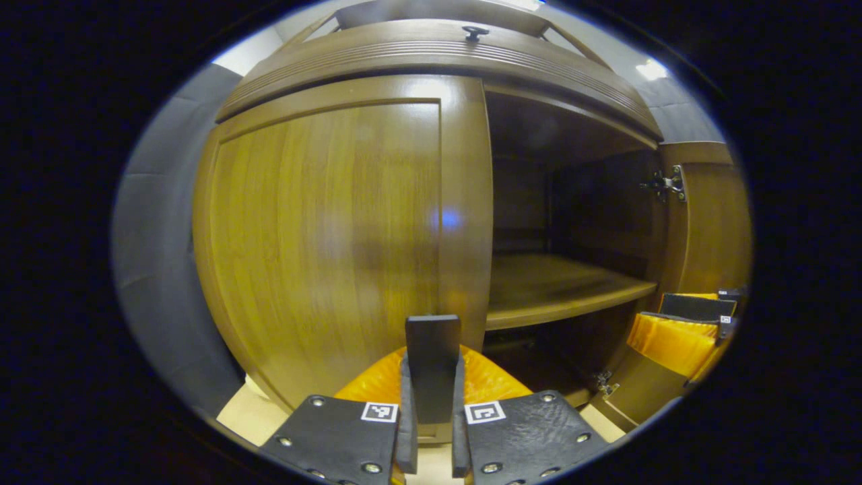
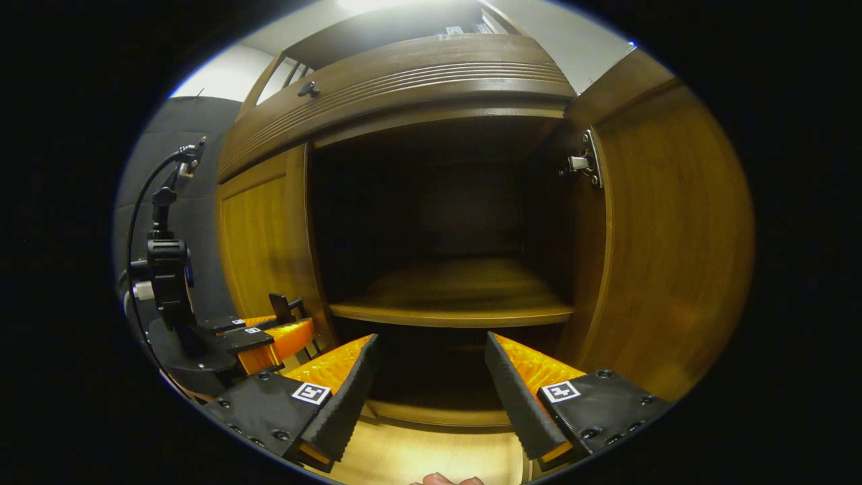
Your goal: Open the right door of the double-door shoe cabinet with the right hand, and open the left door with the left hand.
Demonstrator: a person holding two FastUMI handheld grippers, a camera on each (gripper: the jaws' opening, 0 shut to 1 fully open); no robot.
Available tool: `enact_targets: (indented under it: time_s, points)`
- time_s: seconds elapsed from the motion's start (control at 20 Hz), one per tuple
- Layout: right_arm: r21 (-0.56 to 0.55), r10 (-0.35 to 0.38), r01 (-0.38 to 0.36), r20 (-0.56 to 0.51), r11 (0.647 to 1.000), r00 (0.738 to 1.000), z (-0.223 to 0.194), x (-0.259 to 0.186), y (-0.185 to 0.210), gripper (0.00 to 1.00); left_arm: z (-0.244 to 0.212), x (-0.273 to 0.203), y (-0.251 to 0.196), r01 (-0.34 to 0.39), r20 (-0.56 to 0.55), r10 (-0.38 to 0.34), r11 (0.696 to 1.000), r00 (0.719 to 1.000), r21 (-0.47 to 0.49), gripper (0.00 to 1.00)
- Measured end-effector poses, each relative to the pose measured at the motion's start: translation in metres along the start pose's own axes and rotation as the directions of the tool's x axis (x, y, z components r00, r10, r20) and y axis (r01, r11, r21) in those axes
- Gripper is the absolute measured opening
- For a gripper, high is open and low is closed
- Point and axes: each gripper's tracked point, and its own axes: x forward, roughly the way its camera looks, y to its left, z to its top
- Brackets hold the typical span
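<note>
Through the left gripper view, the shoe cabinet (image 1: 431, 60) stands half done: its right door (image 1: 707, 222) is swung wide on its hinge (image 1: 667, 183), baring a dark interior and a wooden shelf (image 1: 559, 286), while the left door (image 1: 330, 236) sits flush in its frame, not yet moved. So the right hand's share looks finished and the left hand's share is what remains. The left gripper (image 1: 432, 404) has its two fingers drawn in tight on a dark flat handle (image 1: 432, 350) that stands up between them at the left door's free edge (I take it for the door's pull, since it rises right at that edge). Both fingers press on its sides, so the grip looks ready for the pull outward. The right gripper (image 1: 687, 330) shows farther off, low beside the open door.

From the right gripper view, the same split holds: right door (image 2: 673, 236) thrown back, hinge (image 2: 582, 162) exposed, shelf (image 2: 458, 296) in plain sight, left door (image 2: 262, 242) closed. The right gripper (image 2: 431, 384) hangs before the opening with its fingers spread wide apart, holding nothing and touching nothing. Off to the side, the left gripper (image 2: 269, 333) sits low against the left door's edge, with the handle (image 2: 281, 308) sticking up from it.
</note>
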Motion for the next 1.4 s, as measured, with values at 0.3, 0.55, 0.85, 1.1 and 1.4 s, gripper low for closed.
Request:
enact_targets:
  time_s: [0.3, 0.55, 0.85, 1.1, 1.4]
  points:
    - [-0.004, 0.019, -0.019, 0.005, 1.0, 1.0, 0.001, -0.006, 0.005, 0.93, 0.001, -0.002, 0.0, 0.012, -0.005, -0.012, 1.0, 1.0, -0.021, 0.03]
    - [0.0, 0.023, -0.023, 0.004, 1.0, 1.0, 0.001, -0.015, 0.007, 0.92, 0.001, -0.012, 0.001, 0.025, -0.005, -0.025, 0.999, 1.0, -0.028, 0.03]
    - [-0.003, 0.028, -0.028, -0.026, 1.0, 0.999, -0.009, -0.034, 0.012, 0.93, -0.004, -0.046, 0.005, 0.047, 0.008, -0.046, 0.998, 0.999, -0.037, 0.03]
    - [-0.058, 0.052, -0.053, -0.027, 0.997, 0.998, -0.013, -0.056, 0.023, 0.93, -0.007, -0.07, 0.012, 0.044, 0.021, -0.043, 0.998, 0.999, -0.041, 0.03]
    - [-0.073, 0.069, -0.072, -0.049, 0.995, 0.996, -0.022, -0.077, 0.033, 0.93, -0.013, -0.105, 0.029, 0.006, 0.029, -0.005, 0.998, 1.0, -0.059, 0.03]
